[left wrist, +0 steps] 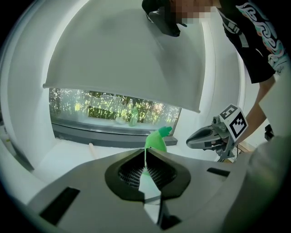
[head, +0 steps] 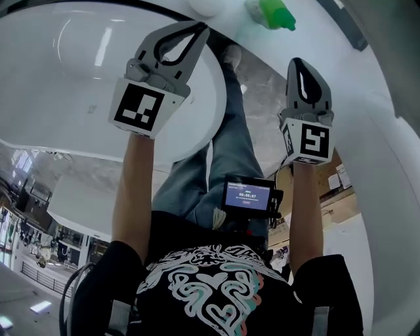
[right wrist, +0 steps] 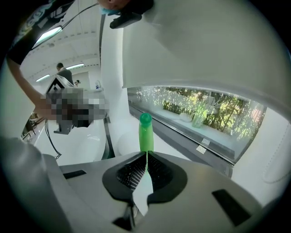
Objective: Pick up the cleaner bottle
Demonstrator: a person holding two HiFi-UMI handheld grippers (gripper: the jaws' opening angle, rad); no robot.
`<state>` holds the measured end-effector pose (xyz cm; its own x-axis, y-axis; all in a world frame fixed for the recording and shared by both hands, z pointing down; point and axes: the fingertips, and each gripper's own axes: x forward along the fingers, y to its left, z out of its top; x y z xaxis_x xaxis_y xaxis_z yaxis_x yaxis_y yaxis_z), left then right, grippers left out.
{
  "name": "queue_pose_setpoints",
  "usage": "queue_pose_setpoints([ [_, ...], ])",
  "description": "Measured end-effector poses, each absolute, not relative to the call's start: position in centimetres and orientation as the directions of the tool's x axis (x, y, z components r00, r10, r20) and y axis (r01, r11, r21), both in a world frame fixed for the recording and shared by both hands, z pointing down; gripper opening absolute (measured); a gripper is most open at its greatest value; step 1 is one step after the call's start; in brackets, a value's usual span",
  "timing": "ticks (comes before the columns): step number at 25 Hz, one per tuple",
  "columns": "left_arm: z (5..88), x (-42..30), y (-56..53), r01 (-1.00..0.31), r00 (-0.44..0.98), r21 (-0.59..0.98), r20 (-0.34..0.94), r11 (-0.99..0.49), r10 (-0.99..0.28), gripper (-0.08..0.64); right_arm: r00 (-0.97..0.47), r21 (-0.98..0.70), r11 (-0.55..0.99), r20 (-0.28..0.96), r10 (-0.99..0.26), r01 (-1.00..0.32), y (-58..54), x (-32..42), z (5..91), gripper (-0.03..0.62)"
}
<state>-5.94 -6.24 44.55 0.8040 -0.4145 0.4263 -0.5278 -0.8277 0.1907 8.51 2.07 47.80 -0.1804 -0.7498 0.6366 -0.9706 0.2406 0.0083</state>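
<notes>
The green cleaner bottle (head: 275, 13) stands at the far top of the head view, on a white surface beyond both grippers. My left gripper (head: 200, 29) is shut and empty, its tips short of the bottle and to its left. The right gripper (head: 296, 63) is also shut and empty, below the bottle and slightly right. In the left gripper view the bottle (left wrist: 157, 141) rises just past the closed jaws (left wrist: 145, 152), its spout pointing right, with the right gripper (left wrist: 202, 136) beside it. In the right gripper view the bottle (right wrist: 145, 132) stands upright straight ahead of the closed jaws (right wrist: 146, 154).
A large white rounded fixture (head: 79, 79) lies under the left gripper. A dark window sill (left wrist: 113, 132) runs behind the bottle, with greenery outside. A small screen (head: 248, 195) hangs at the person's chest, above their legs.
</notes>
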Motion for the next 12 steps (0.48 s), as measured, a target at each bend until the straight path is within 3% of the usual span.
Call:
queue_pose_setpoints([
  [12, 46.0, -4.1, -6.4, -0.477, 0.827, 0.171, 0.421, -0.862, -0.374, 0.021, -0.236, -0.046, 0.265, 0.616, -0.752, -0.963, 1.4, 8.3, 50.7, 0.031],
])
